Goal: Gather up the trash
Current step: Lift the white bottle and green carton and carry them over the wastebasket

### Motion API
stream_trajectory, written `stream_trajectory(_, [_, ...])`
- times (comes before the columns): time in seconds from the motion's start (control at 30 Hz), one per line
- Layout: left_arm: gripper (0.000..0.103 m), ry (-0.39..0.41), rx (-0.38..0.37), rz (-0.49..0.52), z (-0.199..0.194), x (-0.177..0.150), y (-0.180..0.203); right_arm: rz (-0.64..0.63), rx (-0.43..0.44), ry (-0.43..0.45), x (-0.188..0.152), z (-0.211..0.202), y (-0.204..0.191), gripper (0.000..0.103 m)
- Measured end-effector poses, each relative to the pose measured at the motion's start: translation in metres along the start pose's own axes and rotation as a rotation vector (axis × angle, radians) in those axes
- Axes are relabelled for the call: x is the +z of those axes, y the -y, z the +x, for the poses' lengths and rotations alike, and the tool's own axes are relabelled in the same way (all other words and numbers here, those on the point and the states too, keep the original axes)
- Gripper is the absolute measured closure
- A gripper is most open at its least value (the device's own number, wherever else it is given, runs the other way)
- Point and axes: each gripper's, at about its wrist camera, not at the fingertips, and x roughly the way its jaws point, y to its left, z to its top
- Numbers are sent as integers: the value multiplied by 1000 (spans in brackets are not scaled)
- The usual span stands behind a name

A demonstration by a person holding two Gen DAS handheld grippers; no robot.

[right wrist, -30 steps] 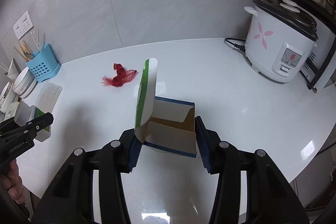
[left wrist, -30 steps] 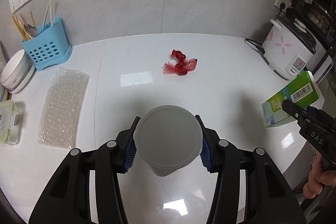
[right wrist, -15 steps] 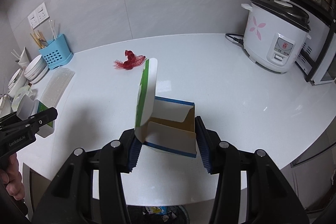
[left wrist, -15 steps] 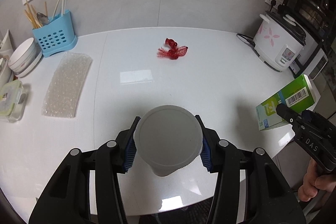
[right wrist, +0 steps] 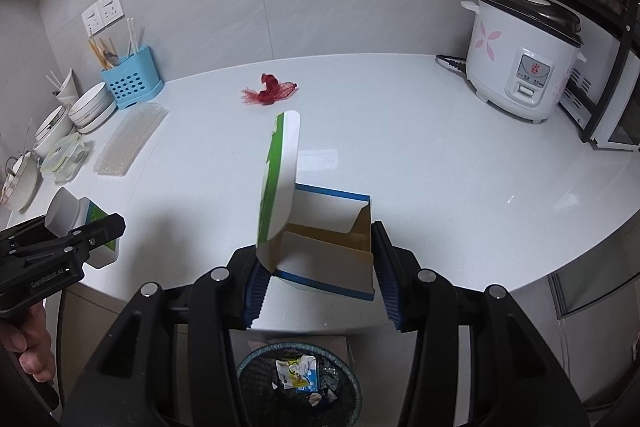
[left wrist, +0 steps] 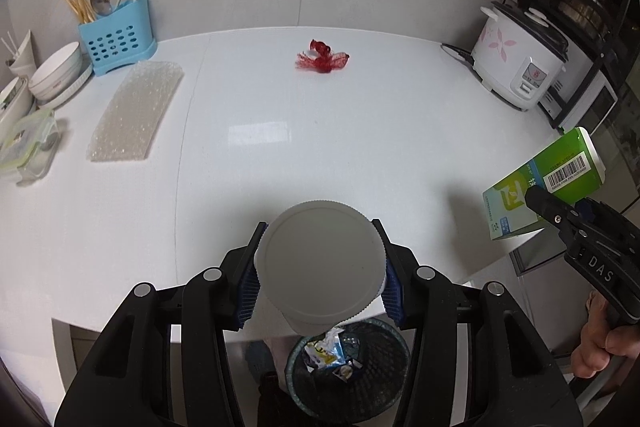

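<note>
Your left claw point(left wrist: 320, 267) is clenched on a white-capped bottle point(left wrist: 320, 263), blue pads pressed to both sides of the ribbed cap; only the round cap top faces you, while the right wrist view shows a green label on its body. Your right claw point(right wrist: 316, 267) grips an opened green-and-white carton point(right wrist: 324, 251), flap standing upright, brown cardboard inside showing.

Both claws hang past the near edge of the table point(left wrist: 360, 147). A dark mesh bin point(left wrist: 380, 359) sits on the floor below and just ahead of each claw, wrappers already inside.

Table ahead of the claws is bare out to a red mesh scrap point(left wrist: 322, 59), well apart near the wall. Bubble wrap point(left wrist: 136, 111) lies far left, rice cooker point(left wrist: 516, 67) far right.
</note>
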Motion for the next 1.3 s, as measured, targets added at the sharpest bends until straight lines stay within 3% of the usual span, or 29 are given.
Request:
stream_trajectory(0.7, [54,-22,-71,16,-9,-92,19,-75,119,-58,-85,-34,-15,58])
stream_trajectory(0.9, [54,-44,-96,22,4,-123,19,-74,176,-122,-118,-21,-17,58])
stream_trajectory(1.3, [54,-122,-98,19,40,-172,15,-86,163,-217,-160,23,-22,58])
